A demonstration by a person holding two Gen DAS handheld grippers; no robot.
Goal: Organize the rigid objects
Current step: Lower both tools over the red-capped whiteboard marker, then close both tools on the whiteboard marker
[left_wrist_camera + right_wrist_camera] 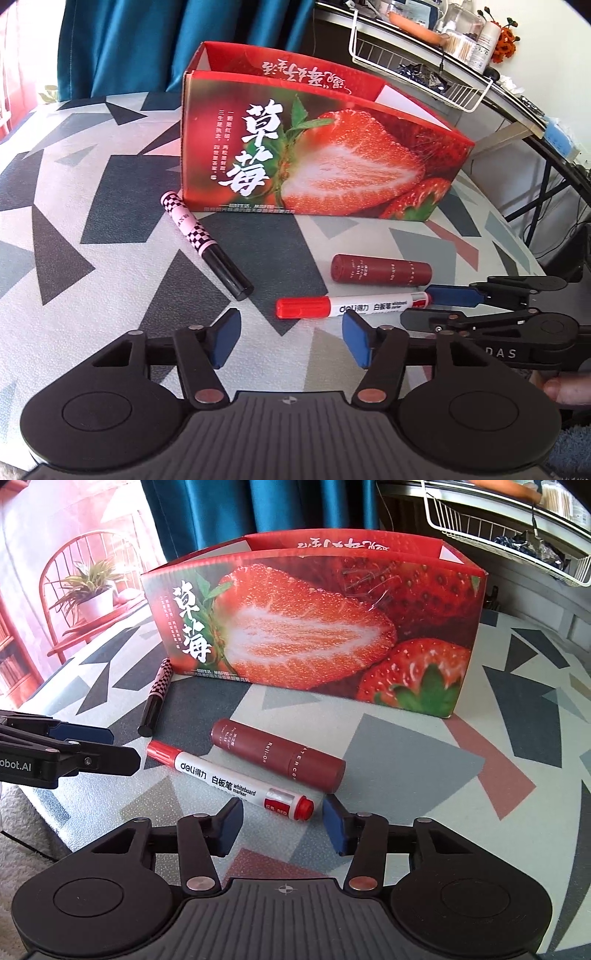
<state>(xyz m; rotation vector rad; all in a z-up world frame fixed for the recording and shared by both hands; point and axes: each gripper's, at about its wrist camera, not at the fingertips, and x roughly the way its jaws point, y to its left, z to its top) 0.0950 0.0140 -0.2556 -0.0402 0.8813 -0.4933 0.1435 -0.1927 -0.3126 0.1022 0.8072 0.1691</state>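
The red-capped white whiteboard marker [229, 777] lies flat on the patterned surface [406, 760], in front of the strawberry-printed cardboard box [314, 627]. Its long axis runs slantwise, butt end just before the right claw [282, 821], which is nearer and released. The left claw [290, 338] is released too.

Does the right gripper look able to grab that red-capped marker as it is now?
Probably yes. The right gripper is open, and the marker lies flat on the table just ahead of its fingertips with nothing between. The brown tube lies close beside it, which may crowd one finger.
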